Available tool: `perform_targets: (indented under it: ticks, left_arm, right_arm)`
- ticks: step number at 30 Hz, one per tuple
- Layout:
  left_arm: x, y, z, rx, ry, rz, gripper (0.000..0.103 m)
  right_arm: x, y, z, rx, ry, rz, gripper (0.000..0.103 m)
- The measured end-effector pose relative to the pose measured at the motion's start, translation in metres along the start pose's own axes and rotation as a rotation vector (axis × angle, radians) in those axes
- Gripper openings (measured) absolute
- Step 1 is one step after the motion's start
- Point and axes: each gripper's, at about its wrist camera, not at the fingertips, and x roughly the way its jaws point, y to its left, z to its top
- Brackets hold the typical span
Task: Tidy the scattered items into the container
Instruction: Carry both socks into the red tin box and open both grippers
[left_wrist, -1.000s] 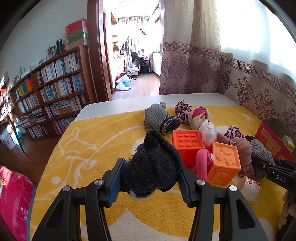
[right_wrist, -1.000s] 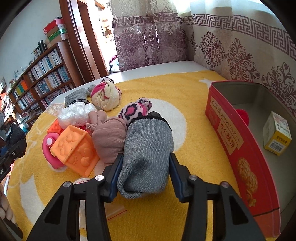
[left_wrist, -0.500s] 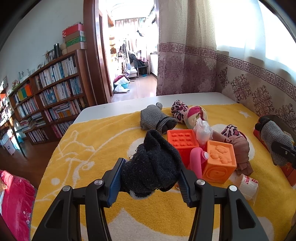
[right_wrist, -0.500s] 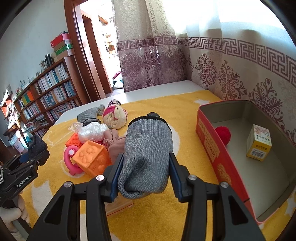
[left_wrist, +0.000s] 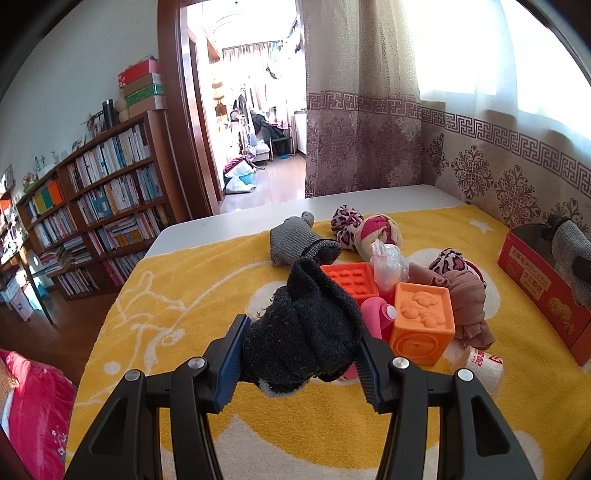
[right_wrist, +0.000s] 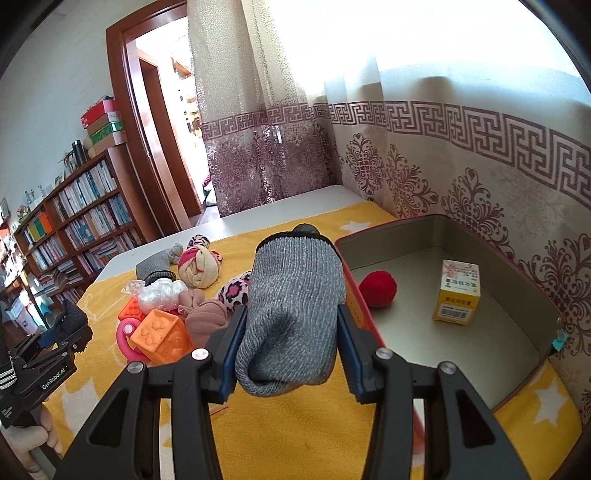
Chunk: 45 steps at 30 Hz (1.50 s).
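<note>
While the right gripper (right_wrist: 287, 343) keeps its jaws clamped on a grey knitted sock (right_wrist: 291, 314), it has risen off the yellow towel (right_wrist: 295, 435) and swung toward the red tin (right_wrist: 517, 373); a second ago the sock hung over the pile, now its far end overlaps the tin's near rim. The tin stands at the towel's right edge, against the curtain (right_wrist: 461, 166). Inside lie only a red ball (right_wrist: 377, 289) and a small yellow box (right_wrist: 458, 292), well apart, so there is plenty of floor left.

The left gripper (left_wrist: 301, 356) has hardly shifted. Its jaws stay closed on a dark fuzzy sock (left_wrist: 303, 332), held just above the towel, beside the pile.

Pile, unchanged: two orange blocks (left_wrist: 421, 325), a pink ring toy (left_wrist: 373, 319), a crumpled plastic bag (left_wrist: 388, 266), a mauve cloth bundle (left_wrist: 467, 299), a leopard-print roll (left_wrist: 452, 260), a second leopard-print roll (left_wrist: 343, 225), a pink-and-cream knot (left_wrist: 376, 234), another grey sock (left_wrist: 295, 247), and a small white roll (left_wrist: 482, 362) at the near edge.

Judgement: the grey sock is mid-carry and nearly over the tin; releasing it calls for a little more travel past the rim. The dark sock should go next. Most of the clutter is still out, so the tidy-up is early.
</note>
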Motion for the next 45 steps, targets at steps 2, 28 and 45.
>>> perform_targets:
  ticks: [2, 28, 45]
  left_arm:
    - [-0.001, -0.003, 0.0, 0.001, 0.001, -0.001, 0.055]
    - [-0.015, -0.103, 0.023, 0.115, -0.007, -0.092, 0.055]
    - [-0.027, -0.232, 0.05, 0.182, 0.055, -0.463, 0.055]
  right_arm:
    - [-0.004, -0.008, 0.001, 0.017, -0.011, -0.011, 0.05]
    - [-0.026, -0.111, 0.007, 0.167, -0.055, -0.106, 0.054]
    - [-0.057, -0.159, 0.019, 0.241, -0.157, -0.119, 0.061]
